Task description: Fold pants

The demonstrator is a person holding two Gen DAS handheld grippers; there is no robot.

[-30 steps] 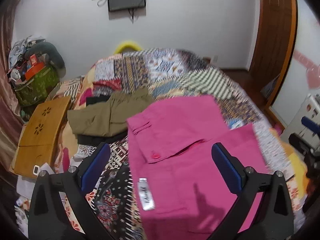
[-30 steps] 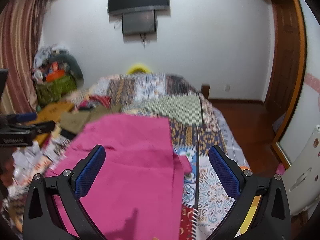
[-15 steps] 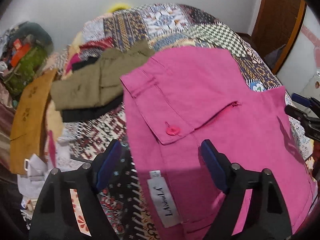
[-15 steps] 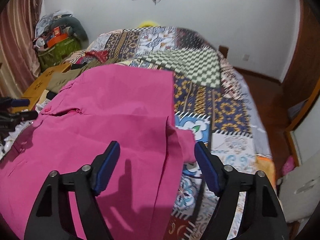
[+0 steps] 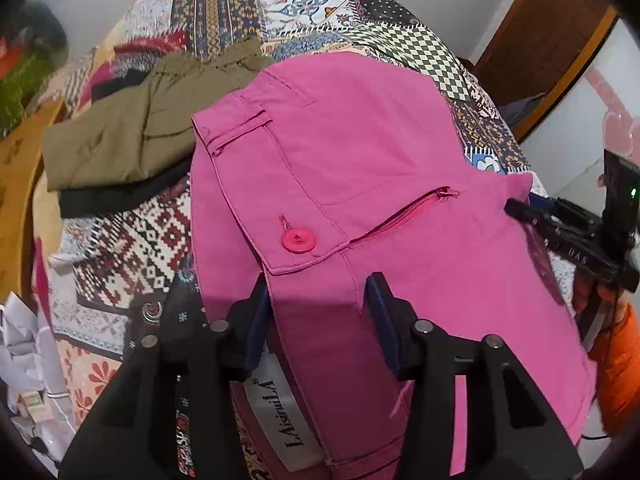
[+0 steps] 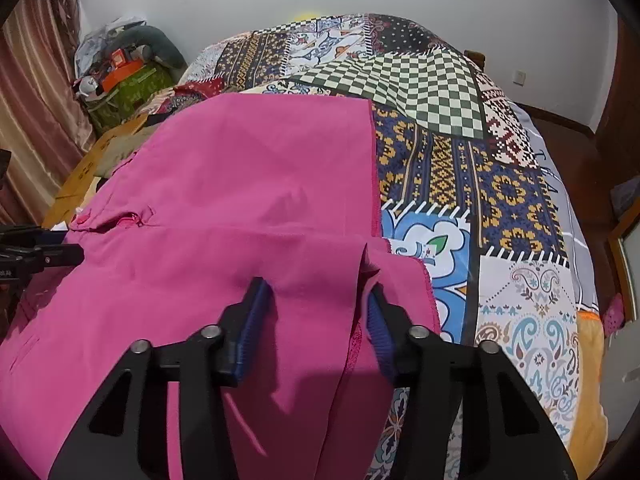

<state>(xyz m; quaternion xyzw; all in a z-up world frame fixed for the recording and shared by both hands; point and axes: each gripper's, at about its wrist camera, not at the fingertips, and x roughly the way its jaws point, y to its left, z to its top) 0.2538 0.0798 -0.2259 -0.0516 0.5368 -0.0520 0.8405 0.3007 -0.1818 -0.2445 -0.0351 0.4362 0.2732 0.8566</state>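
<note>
Bed (image 6: 516,184): patchwork cover, filling most of both views; it is the landmark for what follows.
Pants (image 5: 360,184): pink, spread flat on the bed's near half, waistband toward the bed's left edge, leg hems toward its right side; one fold already lies across the cloth.
Olive garment (image 5: 132,136): crumpled on the bed beyond the waistband, touching the pants' far corner, atop a dark piece.
Wooden board (image 5: 16,184): off the bed's left edge.
Green bag (image 6: 128,88): on the floor by the bed's far left corner, clutter heaped on it.
Left gripper (image 5: 316,300): at the bed's near edge over the waistband; jaws closing, a raised ridge of pink cloth between the blue pads; whether the pads press it yet I cannot tell.
Right gripper (image 6: 316,300): at the bed's near edge over the hem end; jaws closing, a bunched fold of the leg between the pads; the right pad touches the cloth edge.
Label (image 5: 280,416): white, sewn inside the waistband, just under the left gripper.
Button (image 5: 298,241): pink, on the waistband flap, just beyond the left gripper.
</note>
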